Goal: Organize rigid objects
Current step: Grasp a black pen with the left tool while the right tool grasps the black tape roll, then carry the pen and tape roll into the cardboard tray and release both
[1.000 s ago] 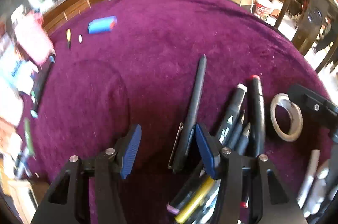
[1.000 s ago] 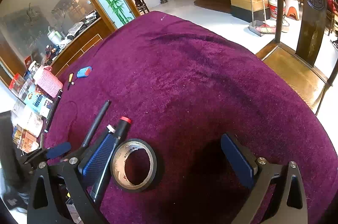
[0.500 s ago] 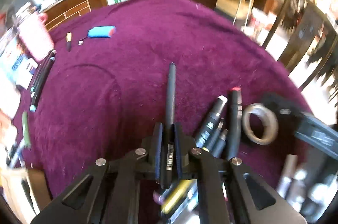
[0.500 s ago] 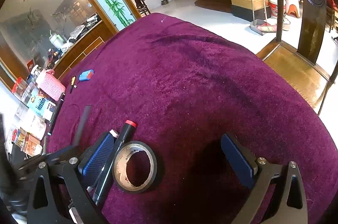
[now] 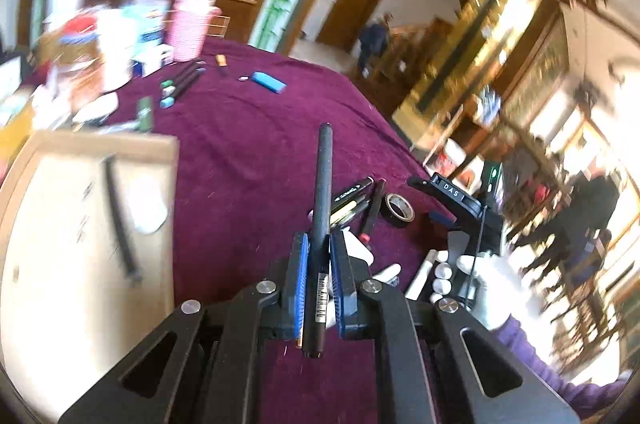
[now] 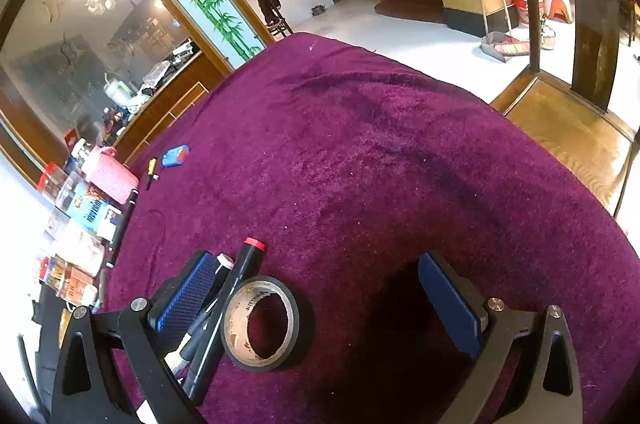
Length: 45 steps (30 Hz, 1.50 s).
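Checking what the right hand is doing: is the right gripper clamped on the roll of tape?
No, the right gripper stands wide open, and the tape roll lies on the purple cloth between its pads.

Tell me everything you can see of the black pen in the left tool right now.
The black pen is a slim, matte, dark stick, plastic by the look, with a white barcode label near its back end. The left tool is shut on it, blue pads pressing both sides around its lower half. It points forward along the fingers, its tip out ahead over the purple cloth, lifted clear of the pile of markers. Nothing else touches it.
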Each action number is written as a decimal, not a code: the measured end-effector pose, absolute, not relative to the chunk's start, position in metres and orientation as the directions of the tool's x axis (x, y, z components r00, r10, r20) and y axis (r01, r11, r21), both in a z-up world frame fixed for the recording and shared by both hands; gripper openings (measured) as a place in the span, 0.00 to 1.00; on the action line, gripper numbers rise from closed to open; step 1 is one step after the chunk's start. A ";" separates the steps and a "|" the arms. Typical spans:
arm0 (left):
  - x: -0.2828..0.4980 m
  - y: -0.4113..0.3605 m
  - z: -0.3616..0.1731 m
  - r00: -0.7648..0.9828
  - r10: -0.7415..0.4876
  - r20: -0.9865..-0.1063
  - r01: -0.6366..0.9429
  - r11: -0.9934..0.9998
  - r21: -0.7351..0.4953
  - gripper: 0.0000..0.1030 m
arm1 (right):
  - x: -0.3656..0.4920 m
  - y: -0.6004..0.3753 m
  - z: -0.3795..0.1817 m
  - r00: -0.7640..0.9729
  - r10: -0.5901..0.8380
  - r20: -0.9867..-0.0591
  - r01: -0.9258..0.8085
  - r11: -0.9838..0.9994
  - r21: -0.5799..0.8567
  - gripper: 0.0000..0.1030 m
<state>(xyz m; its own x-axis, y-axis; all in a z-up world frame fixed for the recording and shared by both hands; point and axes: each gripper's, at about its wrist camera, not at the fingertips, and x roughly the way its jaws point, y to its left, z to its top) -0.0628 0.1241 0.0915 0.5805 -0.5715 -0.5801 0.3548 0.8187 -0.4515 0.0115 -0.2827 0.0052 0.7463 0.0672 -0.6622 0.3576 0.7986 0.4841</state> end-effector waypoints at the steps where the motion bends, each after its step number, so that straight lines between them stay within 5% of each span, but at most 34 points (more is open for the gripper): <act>1: -0.070 0.137 0.091 0.585 -0.582 -0.565 0.340 0.808 -0.481 0.10 | 0.010 -0.284 0.005 0.749 0.078 -0.658 0.354 0.792 0.497 0.99; 3: -0.081 0.157 0.091 0.604 -0.569 -0.558 0.314 0.813 -0.490 0.10 | 0.011 -0.283 0.007 0.726 0.102 -0.680 0.343 0.803 0.487 0.95; 5: -0.088 0.171 0.091 0.627 -0.537 -0.565 0.296 0.835 -0.465 0.10 | 0.012 -0.273 0.014 0.690 0.102 -0.717 0.318 0.847 0.426 0.61; 13: -0.097 0.215 0.074 0.651 -0.524 -0.550 0.230 0.826 -0.515 0.10 | 0.036 -0.227 0.011 0.561 -0.064 -0.825 0.242 0.966 0.090 0.53; 15: -0.099 0.220 0.072 0.657 -0.510 -0.555 0.218 0.834 -0.507 0.10 | 0.039 -0.219 0.010 0.553 -0.123 -0.824 0.233 0.972 0.011 0.31; 16: -0.100 0.222 0.072 0.661 -0.504 -0.556 0.213 0.836 -0.505 0.10 | 0.039 -0.216 0.011 0.559 -0.120 -0.820 0.211 0.977 0.001 0.12; 23: -0.100 0.249 0.072 0.676 -0.443 -0.589 0.163 0.869 -0.467 0.10 | 0.007 -0.216 0.047 0.641 -0.018 -0.767 0.177 0.976 0.125 0.11; 31: -0.037 0.276 0.055 0.598 -0.364 -0.714 0.048 0.905 -0.422 0.10 | 0.002 -0.110 0.101 0.666 0.238 -0.707 -0.123 0.970 0.211 0.12; 37: 0.016 0.291 0.036 0.547 -0.356 -0.757 -0.033 0.895 -0.445 0.10 | 0.022 0.009 0.087 0.527 0.427 -0.735 -0.318 0.901 0.295 0.12; 45: 0.049 0.311 0.003 0.508 -0.340 -0.791 -0.117 0.883 -0.454 0.10 | 0.059 0.117 0.055 0.414 0.449 -0.792 -0.396 0.872 0.287 0.12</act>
<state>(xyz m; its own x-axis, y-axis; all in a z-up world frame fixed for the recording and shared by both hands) 0.0491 0.3111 0.0027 0.5083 -0.3397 -0.7913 -0.1170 0.8831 -0.4543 0.0592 0.1168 0.0548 0.4144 0.4487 -0.7918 -0.3956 0.8724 0.2873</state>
